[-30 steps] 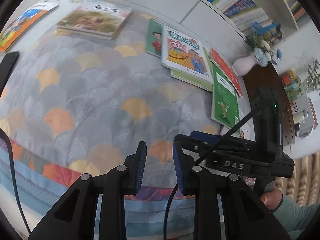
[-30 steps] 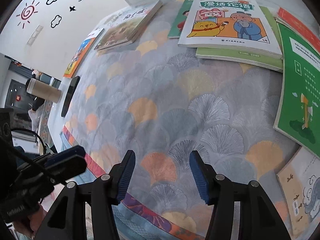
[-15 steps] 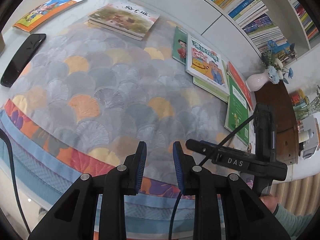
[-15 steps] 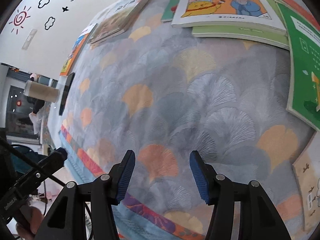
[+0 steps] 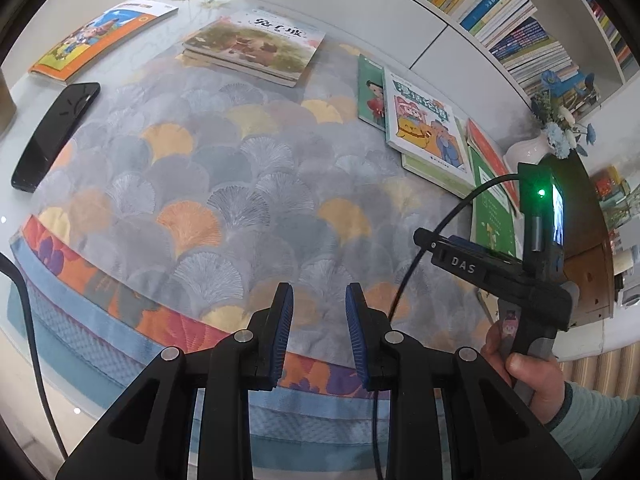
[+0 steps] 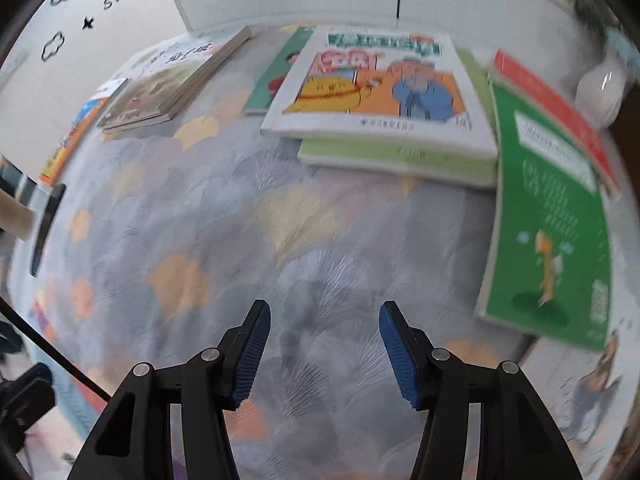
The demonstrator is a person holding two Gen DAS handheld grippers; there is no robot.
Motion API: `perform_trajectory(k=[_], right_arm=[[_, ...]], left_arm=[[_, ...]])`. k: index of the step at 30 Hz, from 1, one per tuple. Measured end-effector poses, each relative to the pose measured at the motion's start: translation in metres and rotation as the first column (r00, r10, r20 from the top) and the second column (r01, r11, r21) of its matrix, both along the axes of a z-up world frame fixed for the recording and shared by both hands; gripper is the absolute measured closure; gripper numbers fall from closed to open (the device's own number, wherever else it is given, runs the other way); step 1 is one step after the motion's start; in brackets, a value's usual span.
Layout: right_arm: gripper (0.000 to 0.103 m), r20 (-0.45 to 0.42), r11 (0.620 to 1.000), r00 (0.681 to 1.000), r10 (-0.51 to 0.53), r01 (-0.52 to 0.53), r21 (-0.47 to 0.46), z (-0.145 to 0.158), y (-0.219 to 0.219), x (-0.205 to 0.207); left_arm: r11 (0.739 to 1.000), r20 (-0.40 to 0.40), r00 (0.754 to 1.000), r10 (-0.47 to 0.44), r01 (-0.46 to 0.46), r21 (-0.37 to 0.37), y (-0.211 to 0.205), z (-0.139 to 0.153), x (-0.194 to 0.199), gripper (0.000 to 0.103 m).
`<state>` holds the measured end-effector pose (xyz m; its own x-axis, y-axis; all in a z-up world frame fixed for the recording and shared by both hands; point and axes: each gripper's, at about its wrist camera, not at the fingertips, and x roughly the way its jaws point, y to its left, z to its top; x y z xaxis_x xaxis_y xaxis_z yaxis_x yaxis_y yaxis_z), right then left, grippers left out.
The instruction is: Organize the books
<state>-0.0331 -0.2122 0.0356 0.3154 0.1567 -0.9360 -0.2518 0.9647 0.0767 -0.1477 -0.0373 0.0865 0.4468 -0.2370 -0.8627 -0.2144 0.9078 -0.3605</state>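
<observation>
Both grippers hang over a tabletop (image 5: 132, 46) spread with a grey quilted cloth patterned in orange and yellow fan shapes (image 5: 224, 200), and neither one has anything between its blue ribbed pads. The left gripper (image 5: 318, 330) points down at the cloth's near striped edge with its jaws set narrow, a slim gap between them. The right gripper (image 6: 324, 354) stands with its jaws clearly wider apart, empty, above bare cloth; from the left camera its black body shows in a person's hand (image 5: 528, 372) with a pale green sleeve.

The books lie scattered flat around the far and right sides of the cloth. A white-covered cartoon book showing an orange and blue figure (image 6: 380, 88) rests on top of a light green book (image 6: 400, 160), with a darker green book (image 6: 276, 76) partly tucked under its left side. Just right of that pile lies a bright green paperback with a white title panel (image 6: 548, 220), overlapping a red-covered book (image 6: 560, 108). Farther left, a small stack of picture books with a brownish meadow cover (image 5: 256, 46) sits at the cloth's far edge, and an orange-edged picture book (image 5: 100, 38) lies beyond it on the bare tabletop. A black phone (image 5: 56, 136) lies at the cloth's left edge. A white vase of blue flowers (image 5: 532, 152) stands at the right, below wall shelves packed with books (image 5: 512, 28)
</observation>
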Motion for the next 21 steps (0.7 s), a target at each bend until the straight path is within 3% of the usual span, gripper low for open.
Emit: perform_trajectory(k=[3, 12, 16, 21], right_arm=[[0.048, 0.026, 0.998, 0.999, 0.030, -0.029, -0.053, 0.001, 0.009, 0.001], [0.048, -0.009, 0.995, 0.999, 0.053, -0.053, -0.079, -0.009, 0.021, -0.002], [0.048, -0.036, 0.997, 0.997, 0.070, -0.069, 0.023, -0.009, 0.019, -0.001], [0.048, -0.060, 0.991, 0.989, 0.132, -0.131, 0.020, -0.010, 0.028, -0.003]], left_arm=[[1.000, -0.009, 1.000, -0.004, 0.004, 0.010, 0.001, -0.003, 0.001, 0.079], [1.000, 0.004, 1.000, -0.003, 0.003, -0.002, 0.004, -0.002, 0.007, 0.079], [1.000, 0.003, 1.000, -0.008, 0.008, -0.012, 0.002, -0.002, 0.007, 0.079], [1.000, -0.012, 1.000, -0.015, 0.015, -0.013, -0.001, -0.006, 0.009, 0.079]])
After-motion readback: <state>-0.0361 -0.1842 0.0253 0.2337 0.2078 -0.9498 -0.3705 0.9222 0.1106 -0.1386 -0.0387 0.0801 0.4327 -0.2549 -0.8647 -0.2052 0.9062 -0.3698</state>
